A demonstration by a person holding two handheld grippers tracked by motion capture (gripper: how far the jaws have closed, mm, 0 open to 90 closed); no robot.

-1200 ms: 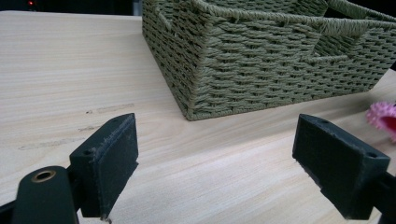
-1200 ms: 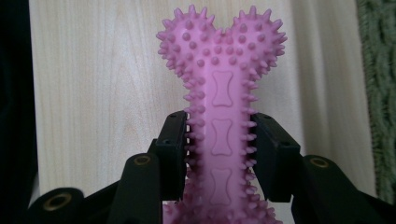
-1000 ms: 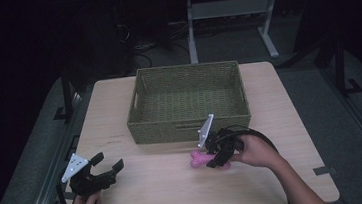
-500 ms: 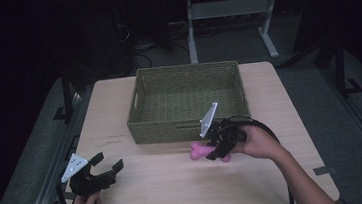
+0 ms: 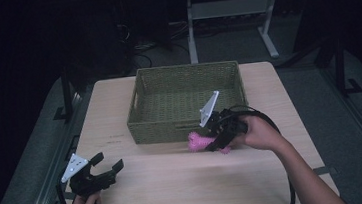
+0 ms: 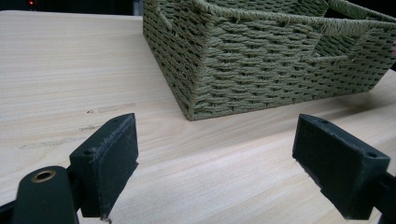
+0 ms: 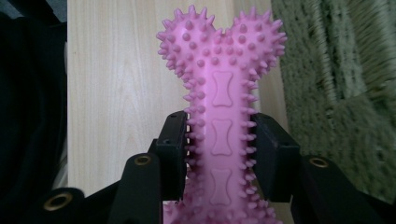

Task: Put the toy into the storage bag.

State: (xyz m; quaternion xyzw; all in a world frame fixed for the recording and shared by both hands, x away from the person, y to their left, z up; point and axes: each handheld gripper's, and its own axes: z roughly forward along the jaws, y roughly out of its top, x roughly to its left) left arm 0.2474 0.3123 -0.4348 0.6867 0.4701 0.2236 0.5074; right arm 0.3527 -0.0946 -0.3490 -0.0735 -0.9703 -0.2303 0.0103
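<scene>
The right gripper (image 5: pixel 212 143) is closed on a pink rubber bone-shaped toy covered with small spikes (image 5: pixel 199 142). In the right gripper view the two black jaws press on the narrow shaft of the pink toy (image 7: pixel 219 126) from both sides, and its knobbed end points away from the camera, toward the top of the frame. In the high view the toy is a little right of the middle of the frame, just in front of the near wall of the green woven rectangular basket (image 5: pixel 156 127). It seems to be lifted off the light wooden bench (image 5: pixel 176 183), but from above I cannot tell this for certain.

So the picking up looks done: the toy is firmly in the grip. What is left, as I judge it, is to carry the toy over the near rim of the basket, lower it inside and let it go. The inside of the basket looks empty as far as the high view shows, so nothing is delivered yet.

The left gripper (image 5: pixel 106 168) is at the lower left of the high view, near the bench edge, with its jaws wide apart and nothing between them. In the left gripper view the bare bench and a corner of the basket (image 6: pixel 261 70) lie beyond the jaws.
</scene>
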